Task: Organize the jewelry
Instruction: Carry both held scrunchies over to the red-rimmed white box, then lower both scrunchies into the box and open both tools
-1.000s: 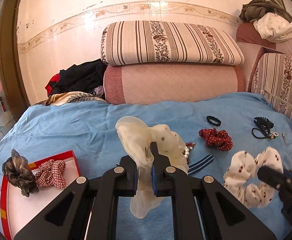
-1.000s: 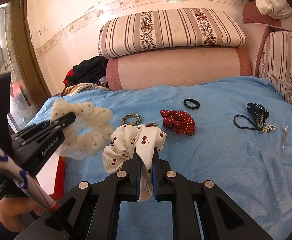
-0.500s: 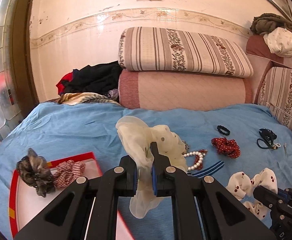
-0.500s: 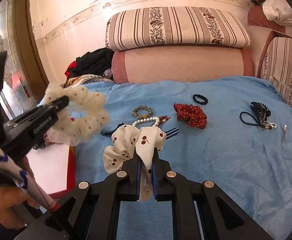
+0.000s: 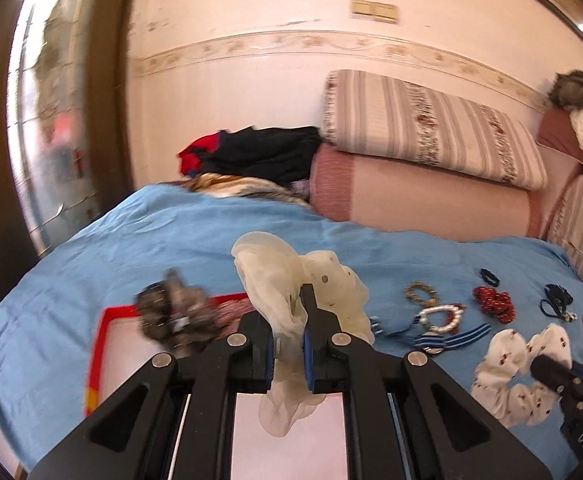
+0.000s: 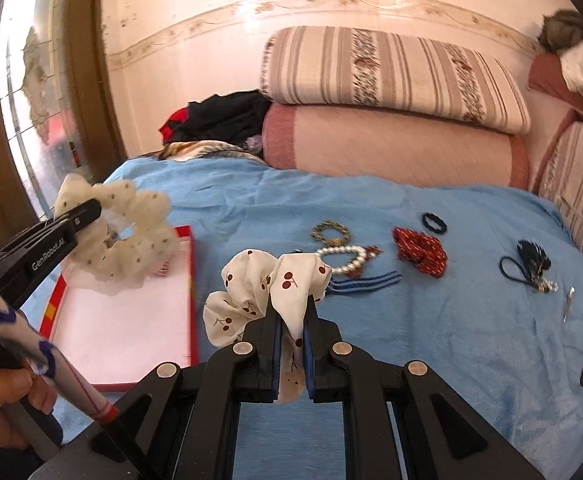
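My red tray (image 6: 190,292) has bare white floor toward me. Its far end is crowded by the dark scrunchie (image 5: 173,316). A pearl bracelet (image 6: 343,258) and striped band (image 6: 365,282) lie just right of it.

White lettering reading "GenRobot.AI" is printed along the side of the left gripper (image 6: 76,216), seen from the right wrist view to the left of the right tongs. In the left wrist view, partial white letters, seemingly "DA", are seen on the right gripper (image 5: 547,368) at the lower right edge.
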Tool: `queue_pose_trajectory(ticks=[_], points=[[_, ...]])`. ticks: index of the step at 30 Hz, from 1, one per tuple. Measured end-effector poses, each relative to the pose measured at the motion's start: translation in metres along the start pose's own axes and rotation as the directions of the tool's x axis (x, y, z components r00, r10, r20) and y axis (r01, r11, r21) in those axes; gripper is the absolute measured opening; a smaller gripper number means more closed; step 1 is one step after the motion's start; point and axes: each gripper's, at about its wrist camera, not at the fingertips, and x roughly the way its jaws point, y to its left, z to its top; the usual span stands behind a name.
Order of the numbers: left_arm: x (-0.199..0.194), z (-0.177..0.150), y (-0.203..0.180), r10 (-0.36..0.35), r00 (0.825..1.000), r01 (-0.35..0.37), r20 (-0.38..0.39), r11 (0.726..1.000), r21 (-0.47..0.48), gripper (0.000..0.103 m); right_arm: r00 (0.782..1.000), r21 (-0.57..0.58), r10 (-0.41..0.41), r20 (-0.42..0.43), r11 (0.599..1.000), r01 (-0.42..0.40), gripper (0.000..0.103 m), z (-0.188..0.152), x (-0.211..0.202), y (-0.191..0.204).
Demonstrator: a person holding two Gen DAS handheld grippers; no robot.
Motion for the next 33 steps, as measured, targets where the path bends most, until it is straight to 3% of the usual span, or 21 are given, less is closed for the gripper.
queue_pose_trajectory(ticks=[9, 17, 33], points=[[0.002, -0.017, 0.072, 0.105, 0.993, -0.110, -0.058, 0.990, -0.088, 0.010, 0.999, -0.086, 0.038, 0.021, 0.996, -0.036, 0.010, 0.006, -0.008, 0.041], [0.024, -0.032, 0.116, 0.141, 0.979, -0.160, -0.146, 0.979, -0.124, 0.010, 0.998, -0.142, 0.061, 0.001, 0.988, -0.060, 0.010, 0.005, 0.005, 0.072], [0.044, -0.039, 0.133, 0.160, 0.965, -0.190, -0.208, 0.973, -0.133, 0.010, 0.992, -0.227, 0.114, -0.047, 0.966, -0.122, 0.010, 0.004, 0.041, 0.129]])
